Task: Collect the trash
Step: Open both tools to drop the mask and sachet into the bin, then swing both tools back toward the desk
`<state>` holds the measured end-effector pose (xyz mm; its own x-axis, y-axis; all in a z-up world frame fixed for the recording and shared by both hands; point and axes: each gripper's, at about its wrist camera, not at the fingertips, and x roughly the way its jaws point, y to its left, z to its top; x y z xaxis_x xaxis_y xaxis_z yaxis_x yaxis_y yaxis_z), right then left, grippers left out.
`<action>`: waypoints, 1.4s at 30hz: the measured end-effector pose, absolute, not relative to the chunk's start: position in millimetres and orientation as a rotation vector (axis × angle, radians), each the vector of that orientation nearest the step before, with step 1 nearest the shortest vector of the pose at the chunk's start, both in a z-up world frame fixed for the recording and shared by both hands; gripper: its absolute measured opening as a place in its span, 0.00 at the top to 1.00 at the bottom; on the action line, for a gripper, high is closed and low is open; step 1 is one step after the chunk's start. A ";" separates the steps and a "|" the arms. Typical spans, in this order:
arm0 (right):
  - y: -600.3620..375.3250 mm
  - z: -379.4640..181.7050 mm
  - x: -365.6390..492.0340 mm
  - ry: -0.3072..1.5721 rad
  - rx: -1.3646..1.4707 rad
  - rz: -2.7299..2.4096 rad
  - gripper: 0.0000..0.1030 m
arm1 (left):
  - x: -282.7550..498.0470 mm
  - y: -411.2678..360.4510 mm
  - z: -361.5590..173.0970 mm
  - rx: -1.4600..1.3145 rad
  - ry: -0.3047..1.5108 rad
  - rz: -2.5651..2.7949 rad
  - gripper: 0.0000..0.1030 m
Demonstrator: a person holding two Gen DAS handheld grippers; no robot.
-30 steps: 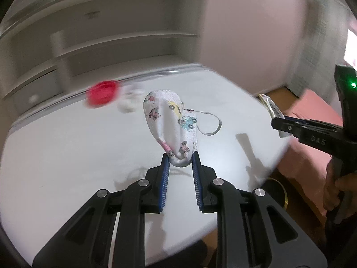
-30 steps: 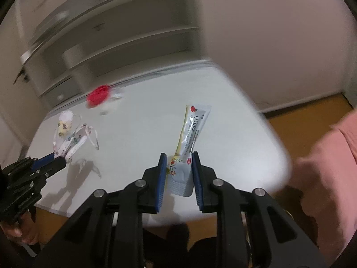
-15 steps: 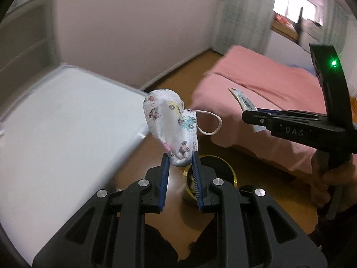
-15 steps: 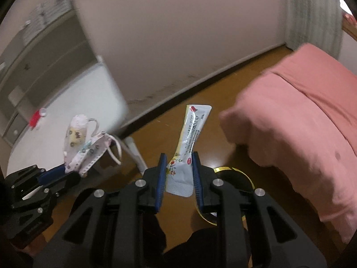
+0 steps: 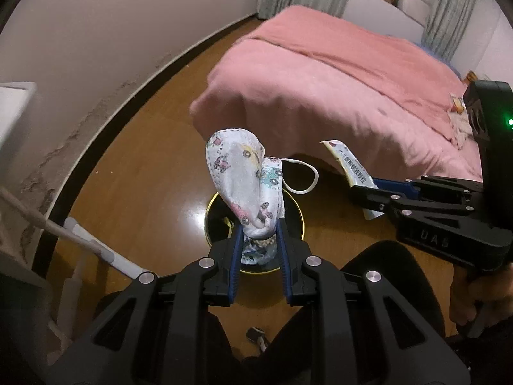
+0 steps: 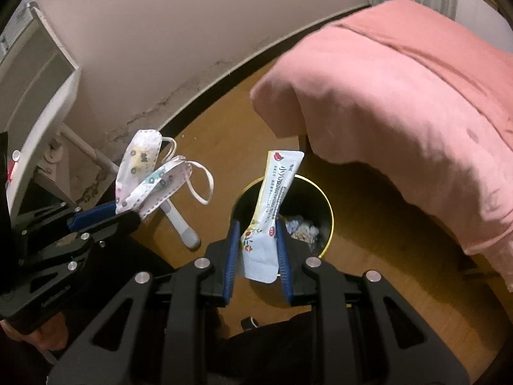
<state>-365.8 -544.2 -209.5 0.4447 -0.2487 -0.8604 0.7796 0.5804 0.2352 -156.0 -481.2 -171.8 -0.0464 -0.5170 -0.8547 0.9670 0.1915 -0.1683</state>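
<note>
My left gripper is shut on a white face mask with a cartoon print, its ear loop hanging to the right. The mask hangs over a round black bin with a gold rim on the wooden floor. My right gripper is shut on a long white and yellow sachet, held over the same bin, which has crumpled paper inside. In the right wrist view the left gripper and mask are at the left. The right gripper with the sachet shows at the right of the left wrist view.
A bed with a pink cover stands just behind and right of the bin. A white table's edge and leg are at the left by the wall. A person's legs in dark trousers lie below the grippers.
Both grippers have swung away from the white table toward the floor and dropped, carrying the mask and the sachet to above the bin. Both grips are unchanged.
</note>
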 end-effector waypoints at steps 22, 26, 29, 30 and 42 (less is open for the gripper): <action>-558.2 -219.8 -372.8 0.882 0.747 -0.727 0.78 | -168.0 -503.2 -183.4 0.586 0.968 -1.361 0.45; -560.2 -224.7 -371.8 0.894 0.756 -0.719 0.78 | -162.0 -501.6 -185.2 0.578 0.998 -1.338 0.45; -561.7 -229.5 -369.8 0.901 0.767 -0.716 0.78 | -160.8 -497.6 -182.6 0.579 0.993 -1.332 0.44; -563.5 -231.6 -367.1 0.907 0.770 -0.710 0.78 | -160.5 -495.9 -181.0 0.580 0.989 -1.331 0.44; -578.1 -225.7 -330.1 0.881 0.767 -0.722 0.25 | -133.1 -453.7 -151.3 0.531 0.956 -1.271 0.33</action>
<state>-330.1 -578.1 -225.7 0.4469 -0.2273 -0.8652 0.8037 0.5269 0.2766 -133.1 -453.7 -151.3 0.0056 -0.5540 -0.8325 0.9534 0.2540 -0.1627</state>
